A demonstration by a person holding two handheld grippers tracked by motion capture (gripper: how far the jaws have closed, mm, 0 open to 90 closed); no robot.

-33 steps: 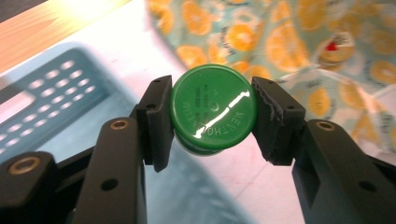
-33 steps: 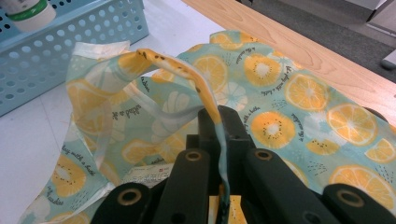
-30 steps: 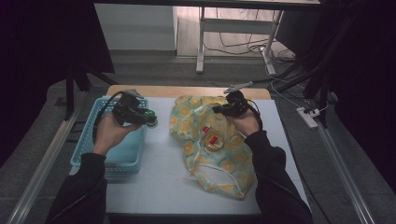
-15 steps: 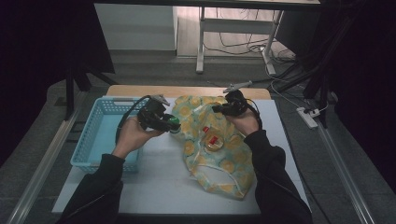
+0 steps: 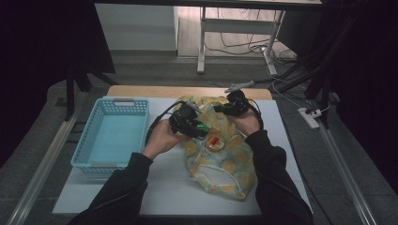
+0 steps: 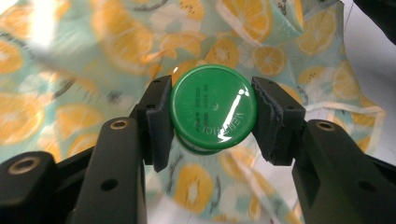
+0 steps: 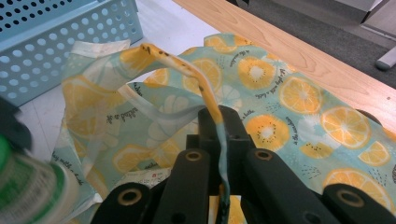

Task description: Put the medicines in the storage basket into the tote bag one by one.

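A: Where does the bag lie on the worktop?

B: The citrus-print bag lies flat, its long axis running away from the person, mouth at the far end. The right gripper is clamped tight on the mouth's edge, lifting it.

A: And the left?

B: The left gripper, half closed on a green-capped jar, hovers beside that opening, so I judge the jar goes in rightward.

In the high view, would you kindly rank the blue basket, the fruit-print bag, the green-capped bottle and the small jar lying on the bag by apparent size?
1. Fruit-print bag and blue basket: similar spread, too close to rank.
2. Green-capped bottle, partly hidden in the left claw.
3. Small jar, about alike; unsure.
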